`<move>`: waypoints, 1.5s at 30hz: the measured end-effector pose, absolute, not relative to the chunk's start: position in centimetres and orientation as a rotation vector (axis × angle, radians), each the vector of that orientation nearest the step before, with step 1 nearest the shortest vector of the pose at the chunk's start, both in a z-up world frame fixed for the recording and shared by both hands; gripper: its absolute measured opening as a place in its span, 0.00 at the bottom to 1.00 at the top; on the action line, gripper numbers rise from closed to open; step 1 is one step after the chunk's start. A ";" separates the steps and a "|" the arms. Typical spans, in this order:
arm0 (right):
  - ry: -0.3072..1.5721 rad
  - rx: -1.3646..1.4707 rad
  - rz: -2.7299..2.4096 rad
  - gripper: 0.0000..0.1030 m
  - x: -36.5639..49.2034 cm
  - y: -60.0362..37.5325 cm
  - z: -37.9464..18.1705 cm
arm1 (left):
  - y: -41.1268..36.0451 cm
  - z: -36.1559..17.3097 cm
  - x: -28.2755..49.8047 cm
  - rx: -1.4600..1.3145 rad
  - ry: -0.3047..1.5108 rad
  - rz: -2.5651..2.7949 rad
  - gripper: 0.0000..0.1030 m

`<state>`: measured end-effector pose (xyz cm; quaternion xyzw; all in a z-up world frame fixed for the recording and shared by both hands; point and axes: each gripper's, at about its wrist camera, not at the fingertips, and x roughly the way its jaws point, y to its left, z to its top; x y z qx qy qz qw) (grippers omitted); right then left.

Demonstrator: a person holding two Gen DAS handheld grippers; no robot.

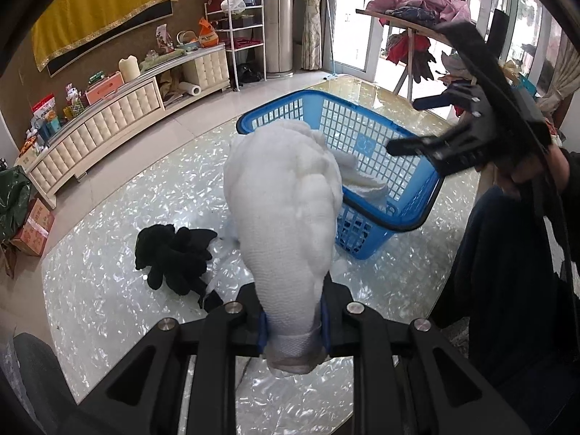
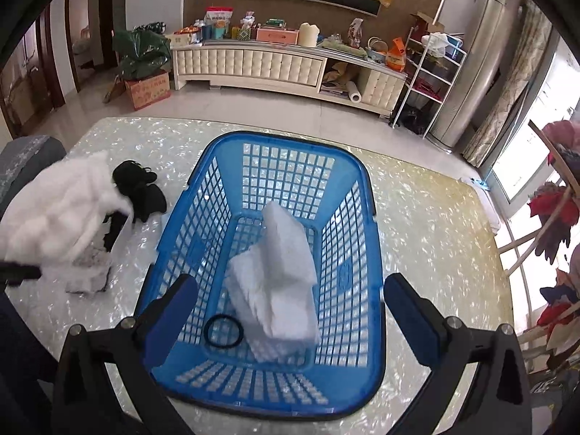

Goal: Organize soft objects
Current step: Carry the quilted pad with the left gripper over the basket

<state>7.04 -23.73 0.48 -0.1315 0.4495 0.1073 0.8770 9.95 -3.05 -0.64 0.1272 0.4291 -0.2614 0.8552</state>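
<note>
Right gripper over the blue basket

Its jaws stand wide apart; between them, inside the basket, lie a folded white cloth and a black ring.

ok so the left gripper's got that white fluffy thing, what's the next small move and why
Probably carry the left gripper forward over the blue basket and let go there. It is shut on the white fluffy cloth, which hangs beside the basket, not over it. A white folded cloth already lies inside, and the right gripper hovers open above it, holding nothing.
</note>
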 end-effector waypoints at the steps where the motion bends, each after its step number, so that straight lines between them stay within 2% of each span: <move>1: 0.935 -0.268 0.225 1.00 6.6 -23.6 0.5 | -3.2 -0.5 10.2 0.268 0.904 -0.544 0.19; 25: 0.806 -0.216 0.258 1.00 3.0 -26.3 1.3 | -12.2 0.8 13.7 0.309 0.932 -0.556 0.19; 45: 0.897 -0.049 0.201 1.00 4.5 -28.2 0.1 | -18.7 -3.4 17.4 0.353 1.046 -0.618 0.19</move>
